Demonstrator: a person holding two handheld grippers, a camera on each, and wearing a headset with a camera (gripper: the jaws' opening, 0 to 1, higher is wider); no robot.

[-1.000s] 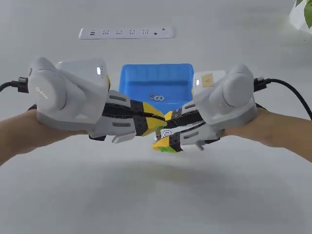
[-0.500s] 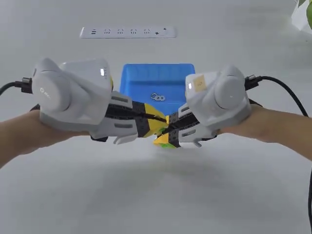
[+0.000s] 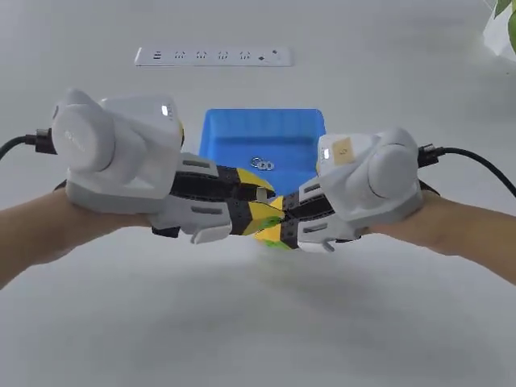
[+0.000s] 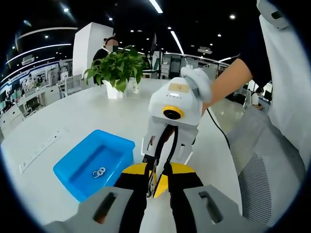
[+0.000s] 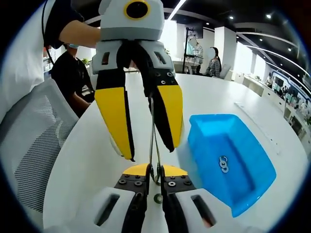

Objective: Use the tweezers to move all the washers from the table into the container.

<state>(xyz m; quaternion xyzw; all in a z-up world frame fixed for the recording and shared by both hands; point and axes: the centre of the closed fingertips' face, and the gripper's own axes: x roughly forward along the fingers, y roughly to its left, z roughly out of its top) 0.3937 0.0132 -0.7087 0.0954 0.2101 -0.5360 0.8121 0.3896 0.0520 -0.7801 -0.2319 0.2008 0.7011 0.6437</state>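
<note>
Head view first: my left claw (image 3: pixel 260 208) and my right claw (image 3: pixel 280 226) are nose to nose over the worktop (image 3: pixel 258 322), tips touching or as good as, just in front of the near wall of the blue container (image 3: pixel 218 133). The washers (image 3: pixel 262 165) I can make out lie bunched in the middle of the container's floor. A power strip (image 3: pixel 211 56) runs along the far edge, well apart. There's bare worktop on the near side, so the room to swing is toward me and out to both sides; the container's near wall is the one edge close enough to clip. Over to the left gripper view: the tweezers (image 4: pixel 151 175) show as a thin metal sliver between my left jaws, running toward the right claw, which faces me head-on. The container lies off to one side and a plant (image 4: pixel 116 70) stands far back. Right gripper view, and here's the clearer look: my right jaws are pinched together on one end of the tweezers, while the left jaws stand a little apart around the other end, the metal lying against one side. A small ring (image 5: pixel 158 198) sits low between my right jaws; washer or part of the claw, I can't tell. My read: this is a hand-over or re-grip of the tool, not a pick or a drop. Next calls for one claw clamping squarely across the legs before the other lets go, or the tweezers twist and fall.
</note>
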